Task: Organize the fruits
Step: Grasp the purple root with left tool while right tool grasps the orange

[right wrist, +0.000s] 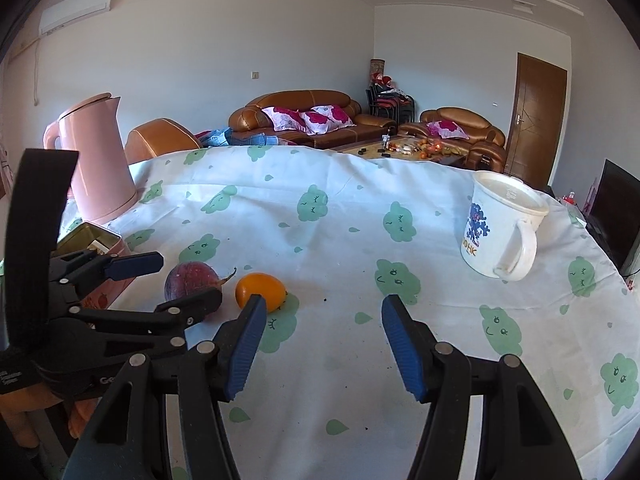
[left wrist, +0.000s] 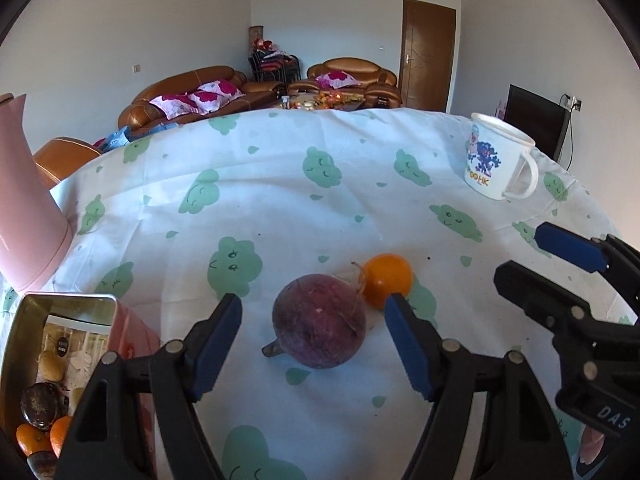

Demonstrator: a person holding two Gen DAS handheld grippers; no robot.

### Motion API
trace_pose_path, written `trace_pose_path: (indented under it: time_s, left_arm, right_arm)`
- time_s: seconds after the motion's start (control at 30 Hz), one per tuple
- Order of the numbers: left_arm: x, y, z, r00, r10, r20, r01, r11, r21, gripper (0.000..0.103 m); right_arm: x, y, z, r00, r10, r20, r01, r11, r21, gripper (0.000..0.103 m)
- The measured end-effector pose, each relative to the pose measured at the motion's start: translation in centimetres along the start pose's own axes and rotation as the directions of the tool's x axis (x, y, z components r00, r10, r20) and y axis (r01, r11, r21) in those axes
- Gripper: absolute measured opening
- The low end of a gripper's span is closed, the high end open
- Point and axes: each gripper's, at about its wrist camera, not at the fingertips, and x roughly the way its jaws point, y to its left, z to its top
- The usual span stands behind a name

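— So where's the purple fruit (left wrist: 319, 321)?
— On the cloth, straight ahead between the left gripper (left wrist: 314, 334)'s wide-open fingers, stalk pointing left. The right gripper (right wrist: 323, 338), also wide and empty, sits farther right; the tin (left wrist: 60, 344) waits left.

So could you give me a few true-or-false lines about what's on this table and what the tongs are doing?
1. The left tongs are open around the purple fruit. True.
2. The orange fruit lies inside the tin. False: it lies on the tablecloth, beside the purple fruit.
3. The tin already holds several fruits. True.
4. The right tongs grip the white mug. False: they are open and hold nothing; the mug stands apart.
5. The pink kettle lies on its side. False: it stands upright.
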Motion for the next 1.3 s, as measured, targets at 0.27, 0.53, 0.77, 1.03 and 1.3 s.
trace_pose_path:
  time_s: [0.27,0.53,0.77,1.03,1.3]
  left_arm:
    - [1.9,1.0,0.0,0.991,-0.103,-0.081,0.099,0.994,-0.054,0.053]
    - [1.4,2.7,0.0,0.994,-0.091,-0.056,0.086,0.992,-0.089,0.052]
    - [1.2,4.7,0.0,0.998,-0.056,-0.040,0.050,0.990,-0.128,0.052]
    - [1.0,5.5,-0.2,0.997,-0.068,-0.033,0.063,0.988,-0.142,0.052]
    - [1.4,6.1,-0.3,0.996,-0.076,-0.049,0.066,0.984,-0.168,0.052]
  right_arm:
    - [0.2,0.1,0.3,1.000,0.000,-0.008,0.000,1.000,-0.002,0.062]
    - [1.0,0.5,1.3,1.000,0.016,-0.025,-0.016,1.000,0.006,0.062]
    - [3.7,1.9,2.6,0.996,0.047,-0.071,-0.046,0.999,0.006,0.062]
    - [6.2,2.7,2.2,0.985,0.094,-0.146,-0.091,0.996,0.024,0.053]
    - [8.1,3.7,1.5,0.969,0.138,-0.206,-0.138,0.990,0.017,0.044]
